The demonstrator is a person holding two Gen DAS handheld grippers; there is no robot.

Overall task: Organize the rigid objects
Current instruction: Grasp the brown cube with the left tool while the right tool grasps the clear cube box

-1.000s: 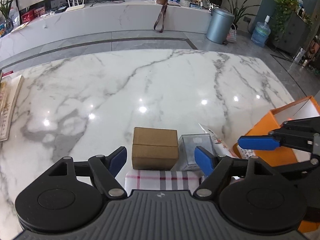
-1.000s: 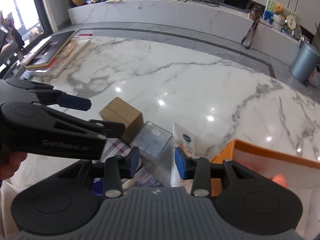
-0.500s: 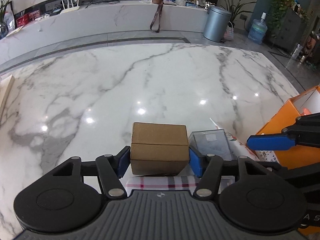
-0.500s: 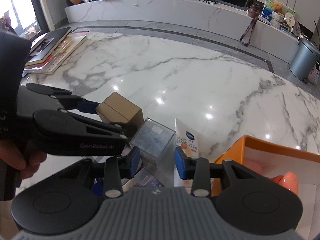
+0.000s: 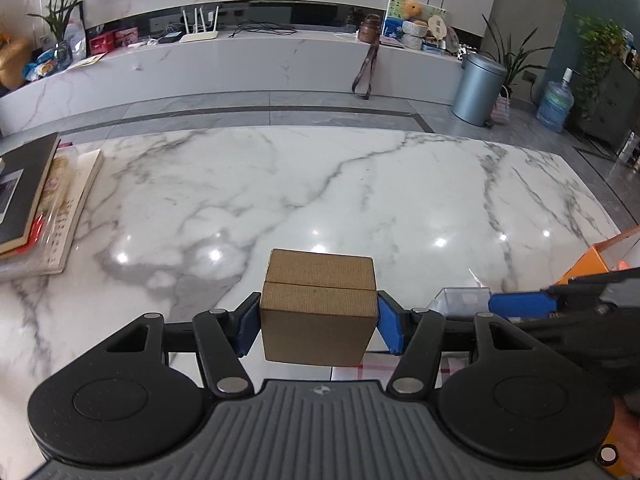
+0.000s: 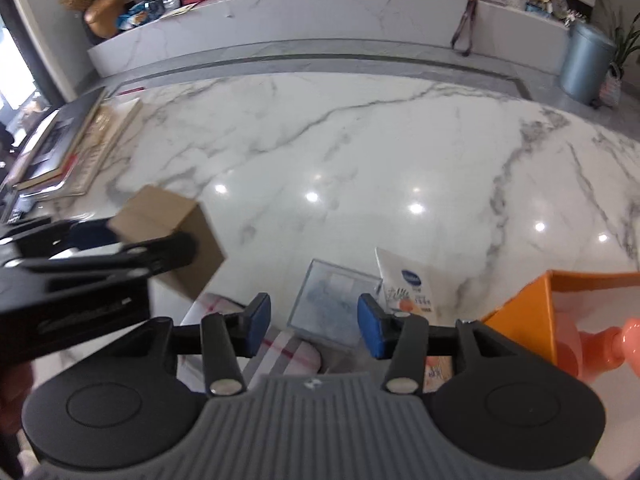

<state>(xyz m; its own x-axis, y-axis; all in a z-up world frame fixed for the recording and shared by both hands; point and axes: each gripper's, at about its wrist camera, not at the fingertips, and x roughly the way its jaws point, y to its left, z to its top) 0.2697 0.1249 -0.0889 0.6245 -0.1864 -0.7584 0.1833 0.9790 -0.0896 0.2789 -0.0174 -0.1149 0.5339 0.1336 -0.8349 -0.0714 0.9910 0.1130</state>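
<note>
Left wrist view, left to right: a stack of books [image 5: 38, 208] lies at the far left edge of the marble worktop [image 5: 320, 184]. At centre, the left tool [image 5: 318, 326] is clenched on the brown cardboard box [image 5: 319, 304], one blue pad flat against each side face. A second ago these jaws stood wide with the box resting on the worktop beyond them, beside the clear plastic case; they have since closed onto it. We now see the box's underside edge clear of the checked cloth [image 5: 380, 362] below it, so we judge it lifted off the surface. To the right, the clear plastic case [image 5: 460, 298] sits on the worktop, and at the frame edge we see a corner of the orange bin [image 5: 596, 258].

Right wrist view, left to right: the left tool and its box [image 6: 168, 236] appear blurred at the left, raised and now well apart from the case that the box adjoined a second ago. At centre, the right tool [image 6: 314, 326] is released: its jaws have just been opening, and the clear plastic case [image 6: 334, 306] lies ahead between the pads, untouched by either. Just beyond it lies a white sachet [image 6: 406, 286], and at the right the orange bin [image 6: 520, 314] holds a pink object [image 6: 592, 346].

We read this as one rigid item secured for transfer and the next being lined up; nothing shows where the box is bound.
</note>
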